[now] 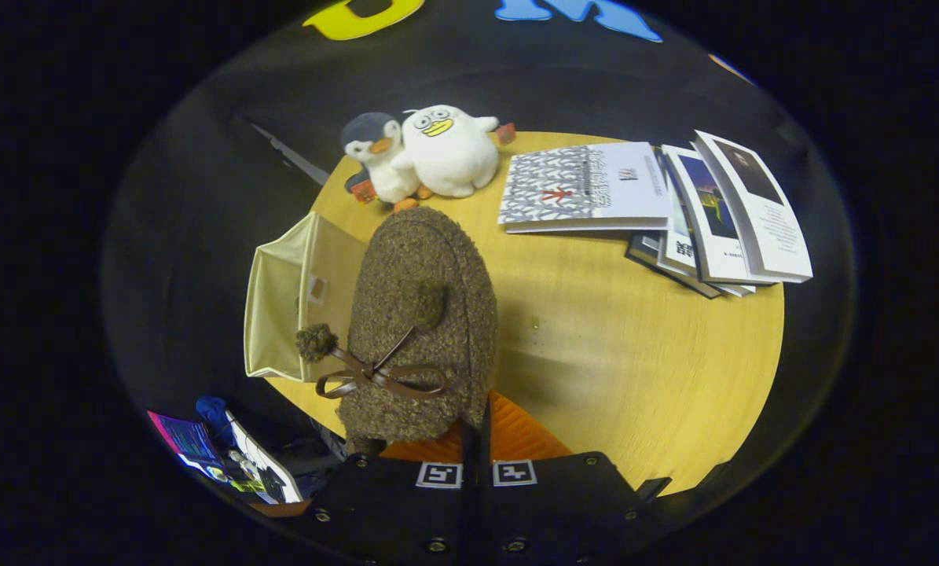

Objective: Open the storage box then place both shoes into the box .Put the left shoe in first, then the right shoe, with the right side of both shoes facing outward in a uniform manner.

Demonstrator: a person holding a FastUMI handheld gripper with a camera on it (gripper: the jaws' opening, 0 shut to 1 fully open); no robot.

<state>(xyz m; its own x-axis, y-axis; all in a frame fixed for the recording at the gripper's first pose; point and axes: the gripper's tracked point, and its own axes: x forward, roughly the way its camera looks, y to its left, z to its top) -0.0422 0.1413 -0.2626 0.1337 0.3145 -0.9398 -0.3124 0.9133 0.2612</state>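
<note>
Gripping fuzzy shoe (426, 314), claw (473, 440) fingertips hidden; box (280, 306) partly covered.

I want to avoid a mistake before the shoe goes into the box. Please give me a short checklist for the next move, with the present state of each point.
1. Claw closed on the brown fuzzy shoe: ok, the shoe hangs just ahead of the fingers.
2. Storage box open: ok, its inside faces the shoe.
3. Box holds no shoe yet: cannot tell, part of the inside is hidden.
4. This is the left shoe: cannot tell.
5. Plush toys and books away from the path: ok, they lie beyond on the table.
</note>
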